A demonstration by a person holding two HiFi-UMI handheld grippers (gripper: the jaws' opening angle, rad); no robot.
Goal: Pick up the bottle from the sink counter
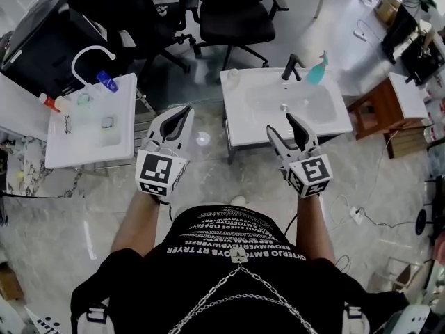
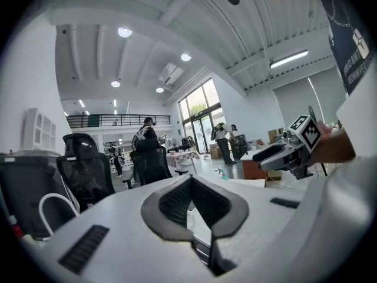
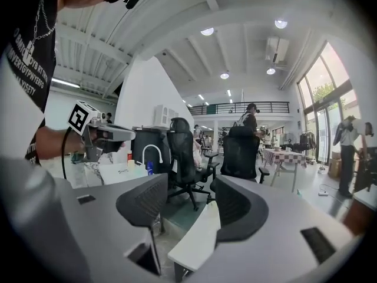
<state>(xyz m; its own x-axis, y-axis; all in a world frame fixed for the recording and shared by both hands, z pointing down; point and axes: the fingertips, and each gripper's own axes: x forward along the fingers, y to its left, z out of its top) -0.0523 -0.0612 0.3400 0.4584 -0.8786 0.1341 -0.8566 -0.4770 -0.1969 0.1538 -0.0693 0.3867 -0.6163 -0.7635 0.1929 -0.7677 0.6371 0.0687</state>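
The person's black shirt point(image 1: 236, 256) is filling the near edge. The left tongs point(image 1: 186, 110) are sitting pressed together over the glossy floor point(image 1: 201, 89) and the right tongs point(image 1: 279, 122) are spread, pinching nothing. A white sink worktop point(image 1: 62, 152) is standing at the left. The right worktop point(image 1: 243, 127) is carrying the teal bottle point(image 1: 317, 72) at its far right corner, beside a black tap point(image 1: 290, 67). Office chairs point(image 1: 236, 12) are standing beyond.

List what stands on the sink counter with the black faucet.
Behind the basin: black faucet, teal bottle. The right gripper hides part of the counter's front edge.
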